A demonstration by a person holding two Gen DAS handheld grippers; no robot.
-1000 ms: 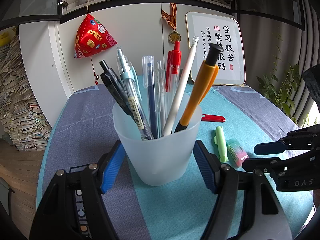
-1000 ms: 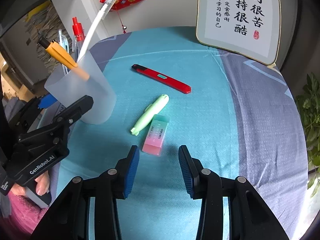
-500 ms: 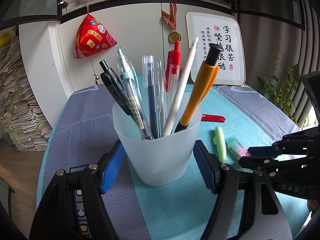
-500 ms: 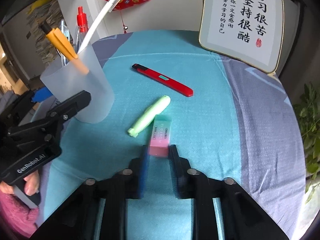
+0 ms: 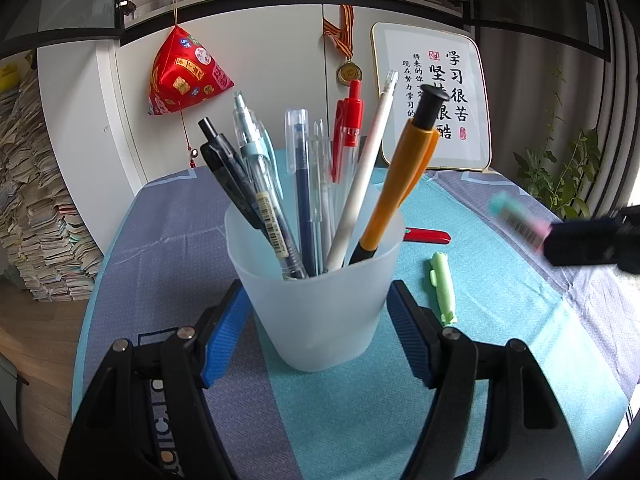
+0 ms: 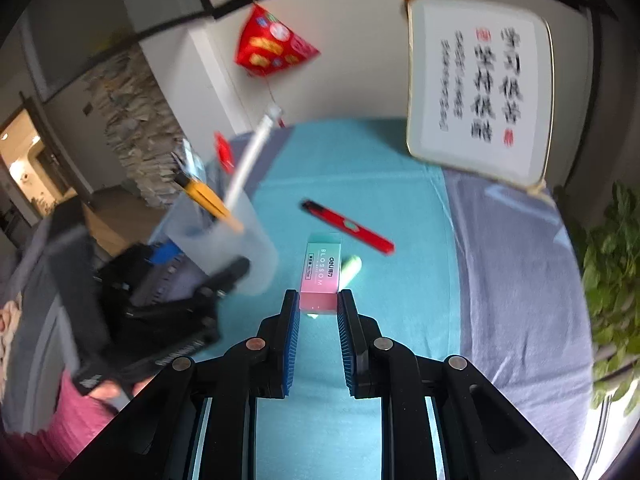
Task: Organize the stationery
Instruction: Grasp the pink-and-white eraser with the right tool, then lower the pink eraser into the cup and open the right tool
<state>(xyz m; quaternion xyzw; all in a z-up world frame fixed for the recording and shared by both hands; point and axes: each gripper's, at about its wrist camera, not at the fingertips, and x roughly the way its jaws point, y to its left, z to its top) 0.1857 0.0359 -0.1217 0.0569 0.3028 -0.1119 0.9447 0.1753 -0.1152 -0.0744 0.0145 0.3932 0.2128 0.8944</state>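
My left gripper (image 5: 318,322) is shut on a frosted plastic cup (image 5: 316,300) that stands on the table and holds several pens. My right gripper (image 6: 318,300) is shut on a pink and green eraser (image 6: 321,274), pinching its pink end and holding it above the table. In the left wrist view the eraser (image 5: 518,222) shows blurred in the air at the right, in the right gripper (image 5: 550,238). A green highlighter (image 5: 443,286) and a red utility knife (image 6: 347,226) lie on the teal cloth to the right of the cup (image 6: 222,244).
A framed calligraphy board (image 5: 434,100) leans at the table's back. A red pyramid ornament (image 5: 184,72) and a medal (image 5: 349,72) hang on the white cabinet. A potted plant (image 6: 612,272) stands at the right edge, paper stacks (image 5: 28,208) at the left.
My right gripper closed on the eraser and lifted it off the table, away from the highlighter. The left gripper and cup stayed still.
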